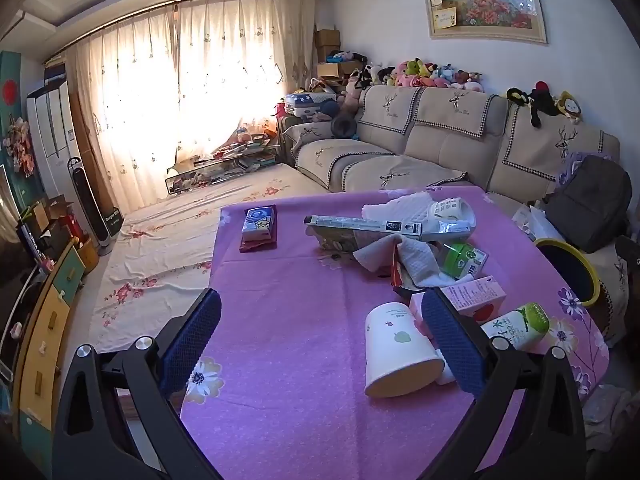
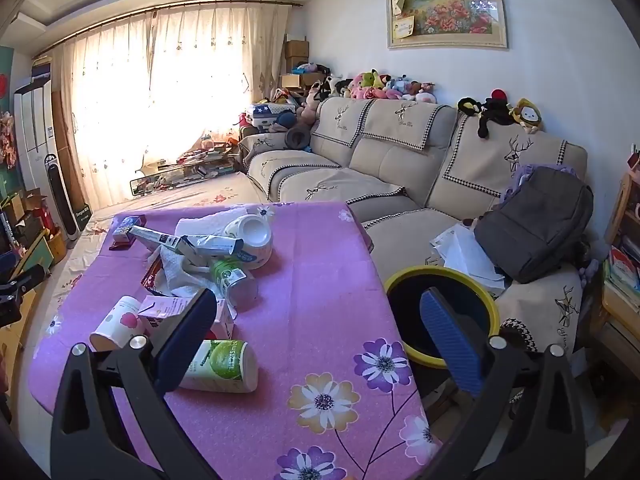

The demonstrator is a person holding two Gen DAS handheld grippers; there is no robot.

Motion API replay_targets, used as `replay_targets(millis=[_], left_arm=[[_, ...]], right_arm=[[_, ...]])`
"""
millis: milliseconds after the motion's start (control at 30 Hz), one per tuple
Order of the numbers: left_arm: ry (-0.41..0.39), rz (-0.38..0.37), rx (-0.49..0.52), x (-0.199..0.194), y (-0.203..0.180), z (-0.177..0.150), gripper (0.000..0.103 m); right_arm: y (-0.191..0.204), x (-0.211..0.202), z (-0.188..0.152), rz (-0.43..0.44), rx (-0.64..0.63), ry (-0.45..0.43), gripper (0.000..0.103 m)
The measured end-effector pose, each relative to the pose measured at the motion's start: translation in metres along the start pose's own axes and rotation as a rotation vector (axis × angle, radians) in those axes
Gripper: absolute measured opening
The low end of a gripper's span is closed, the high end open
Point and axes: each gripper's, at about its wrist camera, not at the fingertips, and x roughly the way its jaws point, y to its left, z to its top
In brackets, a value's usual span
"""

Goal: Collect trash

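The left gripper (image 1: 320, 336) hangs over the purple floral tablecloth (image 1: 288, 304) with its jaws spread wide and nothing between them. Landmark: the white paper cup (image 1: 396, 354), lying on its side. The right blue finger pad (image 1: 452, 344) stands just right of the cup. A pink carton (image 1: 478, 294) lies behind it. A green-labelled bottle (image 1: 518, 326) lies to its right. The yellow-rimmed bin (image 1: 570, 270) stands farther right, off the table edge.

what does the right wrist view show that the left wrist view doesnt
Only the right wrist view: the bin's full yellow rim beside the table, and a shelf at the far right.

Only the left wrist view: the colourful drawer unit on the left.

Both: the purple tablecloth, the tipped paper cup, the green drink bottle, the sofa, and an open gripper, left and right.
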Motion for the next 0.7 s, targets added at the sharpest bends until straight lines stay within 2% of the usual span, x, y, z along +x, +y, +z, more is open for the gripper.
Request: replay_targets(millis=[267, 700], left_arm=[[0.008, -0.02, -0.007, -0.001, 0.007, 0.001, 0.099], [0.01, -0.001, 0.023, 0.001, -0.008, 0.001, 0.099]], right_arm=[[0.0, 0.001, -0.002, 0.002, -0.002, 0.0, 0.097], [-0.001, 0.007, -0.002, 0.007, 0.007, 0.018, 0.097]])
